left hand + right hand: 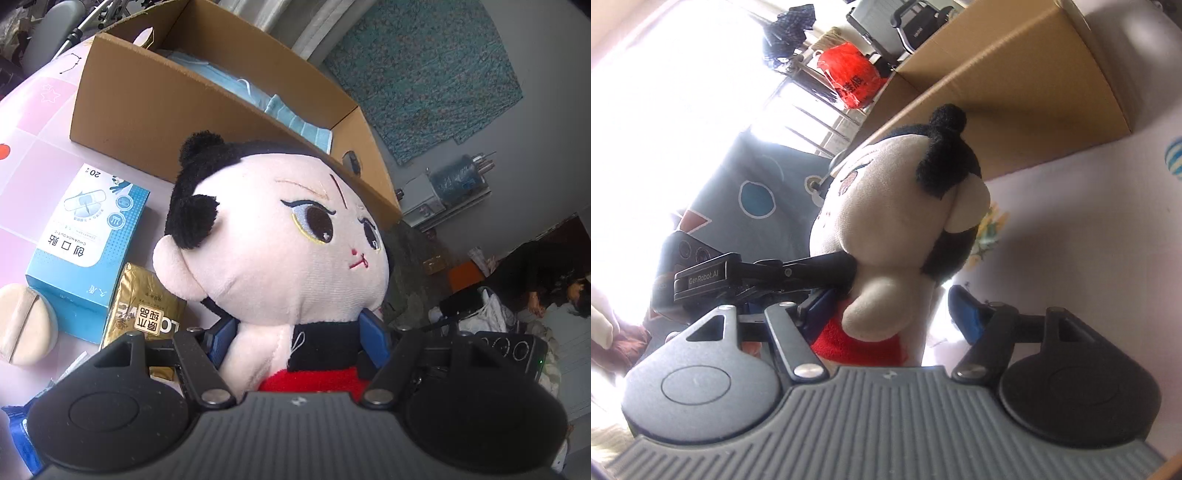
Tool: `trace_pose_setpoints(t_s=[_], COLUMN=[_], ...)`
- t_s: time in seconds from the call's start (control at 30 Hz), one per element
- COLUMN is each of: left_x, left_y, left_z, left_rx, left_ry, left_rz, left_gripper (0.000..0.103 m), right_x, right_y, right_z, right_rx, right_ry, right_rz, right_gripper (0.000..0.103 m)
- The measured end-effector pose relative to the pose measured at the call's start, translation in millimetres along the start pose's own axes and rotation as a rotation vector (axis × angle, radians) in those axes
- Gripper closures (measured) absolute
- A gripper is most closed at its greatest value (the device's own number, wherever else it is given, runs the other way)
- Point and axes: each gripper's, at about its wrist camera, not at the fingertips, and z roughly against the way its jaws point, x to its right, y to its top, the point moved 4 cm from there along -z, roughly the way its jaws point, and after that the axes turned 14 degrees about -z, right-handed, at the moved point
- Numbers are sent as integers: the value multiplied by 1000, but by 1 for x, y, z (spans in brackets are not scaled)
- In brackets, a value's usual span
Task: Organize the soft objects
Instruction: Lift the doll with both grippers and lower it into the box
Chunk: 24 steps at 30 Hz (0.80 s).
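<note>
Behind the plush doll (273, 251), an open cardboard box (147, 107) on the pink bench (33, 155) holds folded blue face masks (258, 99). Left hand-held gripper (295, 339) clamps the doll's body between its blue pads, just in front of the box. Right hand-held gripper (894, 314) straddles the doll; whether it presses, I cannot tell
</note>
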Motion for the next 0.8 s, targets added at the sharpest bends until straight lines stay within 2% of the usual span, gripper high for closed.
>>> trace_pose_setpoints(t_s=[0.1, 0.23, 0.3, 0.33, 0.4, 0.43, 0.53, 0.63, 0.7, 0.8], left_x=[8, 14, 10, 7, 1, -2, -15, -37, -47, -54], left_y=[4, 31, 56, 69, 94, 108, 135, 152, 157, 171], left_z=[29, 62, 66, 64, 58, 52, 25, -5, -21, -26], left_rx=[84, 237, 315, 346, 399, 428, 461, 471, 457, 381], left_ry=[-50, -110, -124, -108, -62, -20, 115, 184, 219, 278], left_rz=[32, 115, 164, 183, 215, 233, 280, 399, 454, 495], left_gripper=[33, 33, 33, 33, 33, 34, 34, 36, 37, 35], right_x=[-41, -89, -104, -112, -123, -124, -112, -90, -75, -57], right_y=[7, 57, 88, 116, 149, 178, 241, 274, 280, 288], right_z=[10, 13, 9, 3, -18, -26, -61, -101, -115, -120], right_rx=[36, 81, 105, 109, 111, 93, 14, -32, -42, -39], right_ry=[26, 46, 4, -37, -127, -201, -333, -405, -432, -423], right_rz=[60, 95, 130, 154, 203, 232, 164, 140, 131, 76], right_gripper=[38, 37, 37, 37, 37, 37, 38, 38, 38, 38])
